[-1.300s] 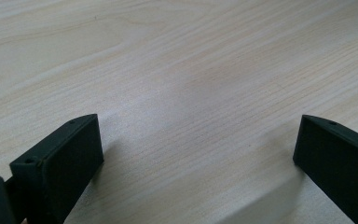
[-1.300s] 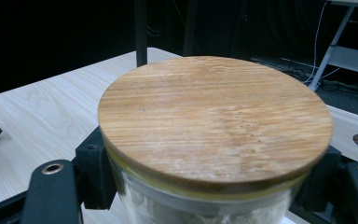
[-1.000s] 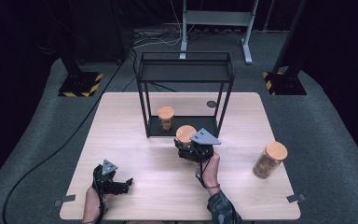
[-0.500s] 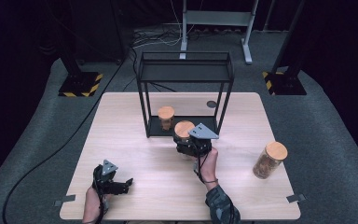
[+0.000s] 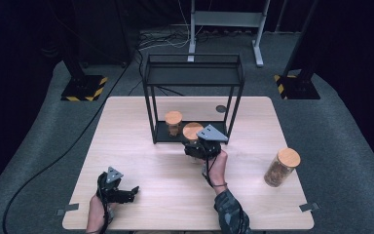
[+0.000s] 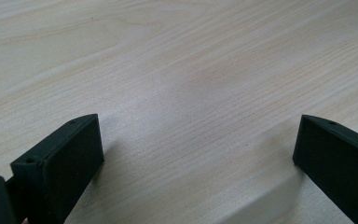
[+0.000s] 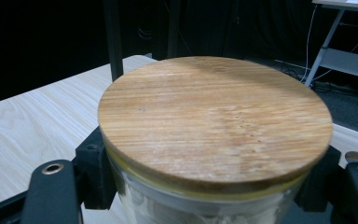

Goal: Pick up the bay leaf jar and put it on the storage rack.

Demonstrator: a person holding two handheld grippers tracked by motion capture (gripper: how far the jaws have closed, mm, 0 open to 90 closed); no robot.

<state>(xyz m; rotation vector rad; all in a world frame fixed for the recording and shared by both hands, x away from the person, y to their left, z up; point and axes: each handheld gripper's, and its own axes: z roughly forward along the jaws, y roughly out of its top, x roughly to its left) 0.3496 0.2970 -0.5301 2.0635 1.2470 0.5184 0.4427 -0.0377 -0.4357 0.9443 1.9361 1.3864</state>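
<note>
Glass jar with a round wooden lid, clenched in the right gripper, has advanced to the black metal rack's lower shelf, so placement seems near. Left gripper rests released on the table.

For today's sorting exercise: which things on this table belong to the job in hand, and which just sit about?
In the job:
right gripper, shut on the wooden-lidded glass jar
black metal frame shelf
second wooden-lidded jar on the shelf's base

Sitting about:
left gripper, open over the pale wooden table
wooden-lidded jar at the table's right
</note>
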